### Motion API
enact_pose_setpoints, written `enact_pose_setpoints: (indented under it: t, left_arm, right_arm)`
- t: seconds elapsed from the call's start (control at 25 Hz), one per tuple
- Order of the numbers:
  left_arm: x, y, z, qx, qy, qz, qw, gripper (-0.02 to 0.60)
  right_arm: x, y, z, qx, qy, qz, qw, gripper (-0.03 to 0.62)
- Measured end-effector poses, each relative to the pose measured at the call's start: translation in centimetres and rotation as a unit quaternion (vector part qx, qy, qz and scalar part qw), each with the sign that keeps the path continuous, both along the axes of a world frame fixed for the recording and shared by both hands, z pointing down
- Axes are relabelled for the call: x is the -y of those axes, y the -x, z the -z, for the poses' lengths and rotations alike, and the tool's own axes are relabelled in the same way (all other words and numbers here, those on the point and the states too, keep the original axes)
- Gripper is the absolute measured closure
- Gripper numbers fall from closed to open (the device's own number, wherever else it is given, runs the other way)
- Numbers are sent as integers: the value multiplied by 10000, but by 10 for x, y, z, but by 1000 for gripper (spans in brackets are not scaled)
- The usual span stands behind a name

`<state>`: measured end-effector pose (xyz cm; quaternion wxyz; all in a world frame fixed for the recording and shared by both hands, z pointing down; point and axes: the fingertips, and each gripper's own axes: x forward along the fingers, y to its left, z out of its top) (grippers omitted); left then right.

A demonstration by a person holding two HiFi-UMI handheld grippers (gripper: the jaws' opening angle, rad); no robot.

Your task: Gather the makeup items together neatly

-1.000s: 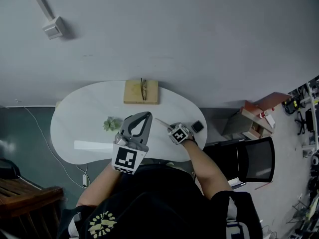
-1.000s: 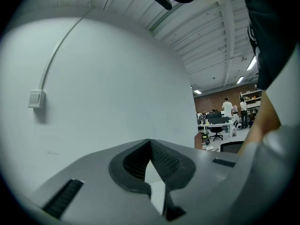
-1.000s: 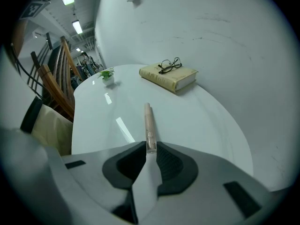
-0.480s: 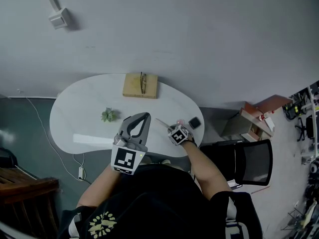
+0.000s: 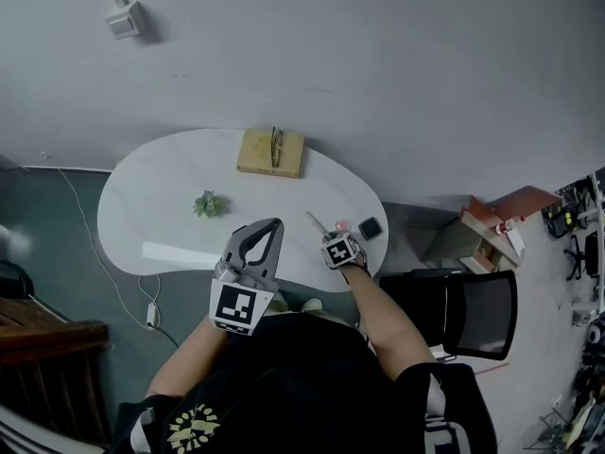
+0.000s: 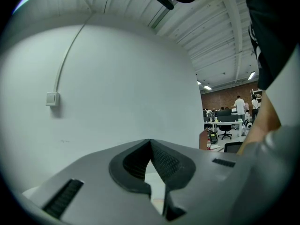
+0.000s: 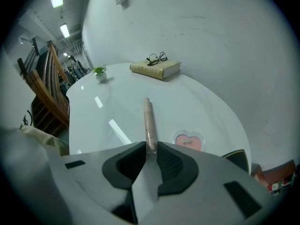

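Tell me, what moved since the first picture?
The right gripper drew back a little toward the person, with the stick clamped throughout, so the pink heart it covered now shows. The left gripper, shut and empty, pulled back from the plant too. Nothing was grabbed or dropped. The book, glasses and black case stayed put.

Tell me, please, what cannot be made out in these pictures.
- Tube: near end hidden inside the right claw, right gripper view.
- Black compact: mostly covered by that gripper's body, same view.
- Book title: too small, head view.
- Table: almost wholly hidden behind the left claw, left gripper view.
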<state>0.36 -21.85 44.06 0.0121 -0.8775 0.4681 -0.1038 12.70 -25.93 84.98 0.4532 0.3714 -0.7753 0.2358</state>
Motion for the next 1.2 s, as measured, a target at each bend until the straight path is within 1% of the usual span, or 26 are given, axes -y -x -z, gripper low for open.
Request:
enact_pose_setpoints:
  t: [0.12, 0.28, 0.44, 0.8, 0.92, 1.04, 1.2]
  left_arm:
    - [-5, -1, -2, 38, -3, 43, 10000, 569]
    - [-11, -3, -1, 63, -12, 69, 10000, 569]
    - [-11, -4, 3, 62, -63, 78, 9999, 569]
    - [-4, -17, 3, -131, -123, -78, 9998, 569]
    - [-3, -21, 2, -108, -83, -132, 9998, 569]
    - [0, -23, 5, -182, -167, -158, 9996, 569]
    - [1, -17, 5, -79, -106, -136, 9998, 569]
  right_arm:
    - [1, -1, 0, 33, -103, 5, 9999, 508]
    - [-4, -4, 0, 13, -133, 96, 9999, 453]
    - [-7, -9, 8, -4, -309, 101, 9995, 428]
    - [-16, -26, 28, 46, -588, 110, 9982, 421]
    - [-20, -26, 36, 189, -687, 81, 9974, 421]
    - [-25, -20, 43, 339, -777, 145, 9963, 421]
    - [-33, -15, 56, 623, -894, 55, 9940, 421]
